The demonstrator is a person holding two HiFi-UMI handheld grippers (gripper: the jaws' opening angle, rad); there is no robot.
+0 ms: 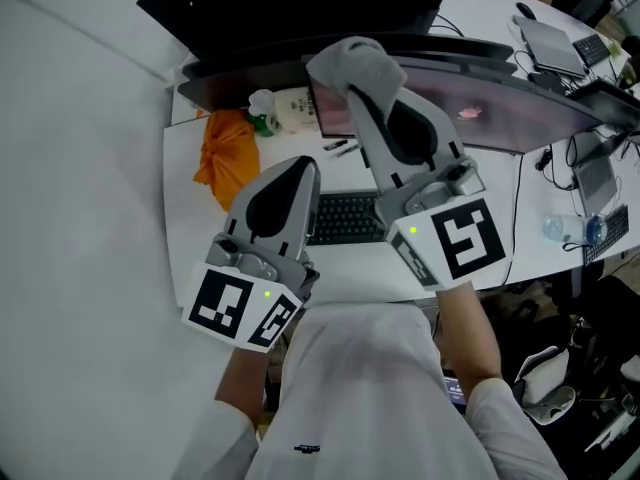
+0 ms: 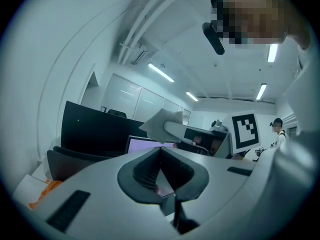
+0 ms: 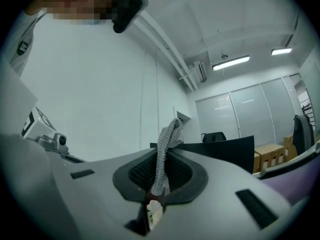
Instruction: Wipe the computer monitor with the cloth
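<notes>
A wide curved monitor [image 1: 520, 113] with a faint pinkish screen stands across the back of the white desk [image 1: 190, 223]. My right gripper [image 1: 352, 80] is raised at the monitor's left part and is shut on a grey cloth [image 1: 350, 56], which bunches out past the jaw tips. In the right gripper view the cloth [image 3: 164, 154] hangs pinched between the pads. My left gripper [image 1: 303, 168] hovers lower, over the keyboard [image 1: 345, 218], shut with nothing in it. From the left gripper view, the cloth [image 2: 161, 122] and the lit screen [image 2: 142, 145] show beyond the closed tips [image 2: 161, 149].
An orange bag [image 1: 225, 153], a white bottle [image 1: 292, 108] and pens [image 1: 340, 146] lie at the desk's left under the monitor. A second dark screen [image 1: 300, 3] stands behind. Cables, a water bottle [image 1: 568, 230] and a laptop [image 1: 555, 43] crowd the right side.
</notes>
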